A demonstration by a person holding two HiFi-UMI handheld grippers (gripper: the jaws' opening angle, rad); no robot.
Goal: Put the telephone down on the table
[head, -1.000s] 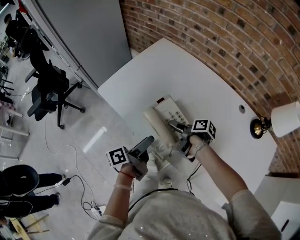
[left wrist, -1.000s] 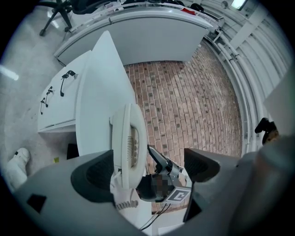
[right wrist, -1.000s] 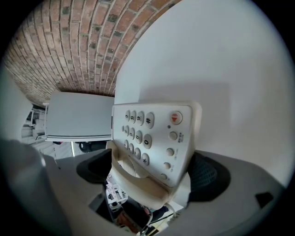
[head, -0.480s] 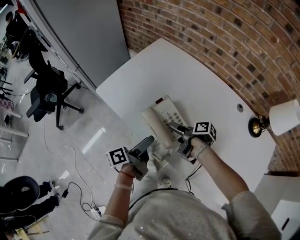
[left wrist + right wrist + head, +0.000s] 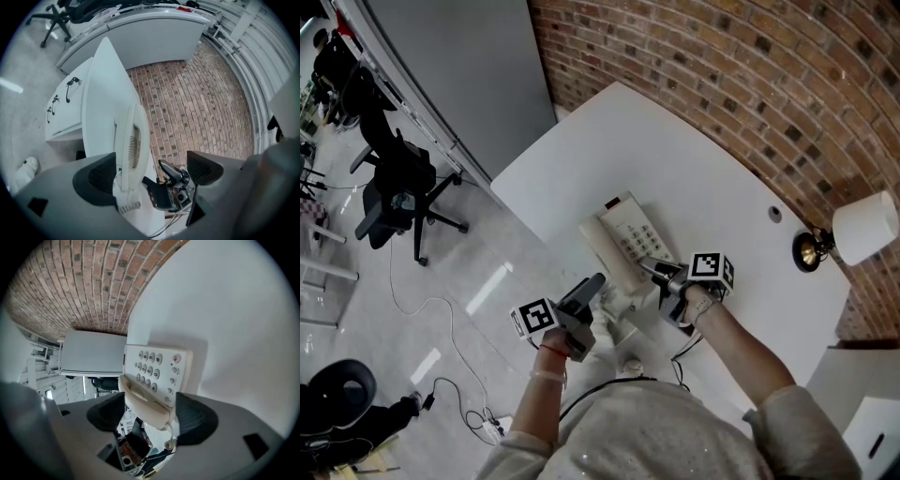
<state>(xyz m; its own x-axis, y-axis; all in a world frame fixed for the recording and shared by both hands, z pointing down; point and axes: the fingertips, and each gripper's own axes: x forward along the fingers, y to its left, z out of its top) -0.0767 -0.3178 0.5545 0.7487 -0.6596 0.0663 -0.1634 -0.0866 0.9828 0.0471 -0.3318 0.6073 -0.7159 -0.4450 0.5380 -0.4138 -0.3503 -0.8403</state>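
Now the telephone (image 5: 623,239) lies flat on the white surface (image 5: 703,159) just ahead of the right tongs (image 5: 649,268), which have drawn back off its near end; their jaws, just narrowing, stand apart around the handset (image 5: 143,401) tip without pressing it, so the placing looks done. Cream body, grey keys, handset cradled, coiled cord. Beside it the left tongs (image 5: 596,281) gape empty

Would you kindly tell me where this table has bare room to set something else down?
The table is bare from the telephone to the brick wall and out to the far corner. Another free stretch runs from the telephone toward the lamp, broken only by a small round hole. The near edge around the telephone is crowded.
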